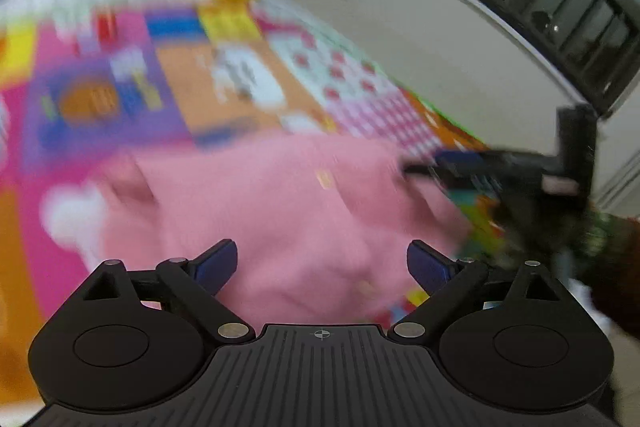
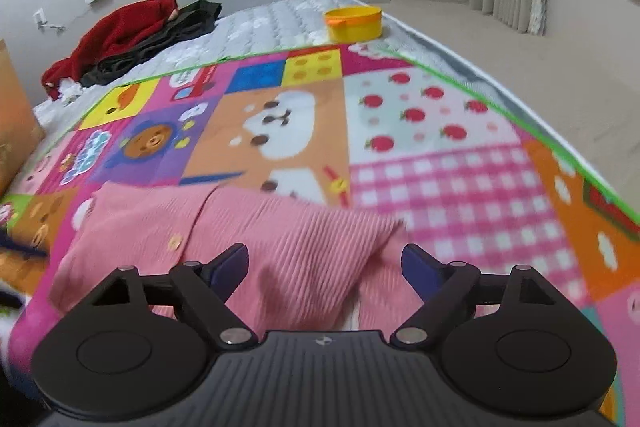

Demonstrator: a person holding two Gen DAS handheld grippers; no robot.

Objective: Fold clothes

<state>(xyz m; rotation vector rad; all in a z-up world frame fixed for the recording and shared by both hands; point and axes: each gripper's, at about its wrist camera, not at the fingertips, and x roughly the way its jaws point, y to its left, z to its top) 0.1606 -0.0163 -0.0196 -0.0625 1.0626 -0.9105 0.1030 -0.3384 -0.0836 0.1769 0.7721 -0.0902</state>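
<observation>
A pink ribbed button shirt [image 2: 248, 235] lies rumpled on a colourful patchwork mat [image 2: 440, 155] spread over a bed. My right gripper [image 2: 322, 267] hovers open just above the shirt's near edge, nothing between its blue pads. In the left wrist view, which is blurred by motion, the same pink shirt [image 1: 280, 211] fills the middle. My left gripper [image 1: 322, 263] is open over it and holds nothing. The other gripper [image 1: 520, 171] shows there at the right, by the shirt's right edge, with a dark sleeve behind it.
A yellow bowl [image 2: 354, 23] stands on the white mattress [image 2: 272, 19] beyond the mat. A red and a black garment [image 2: 128, 35] are heaped at the far left near the wall. A brown board [image 2: 14, 119] stands at the left. Beige carpet [image 2: 520, 67] lies right of the bed.
</observation>
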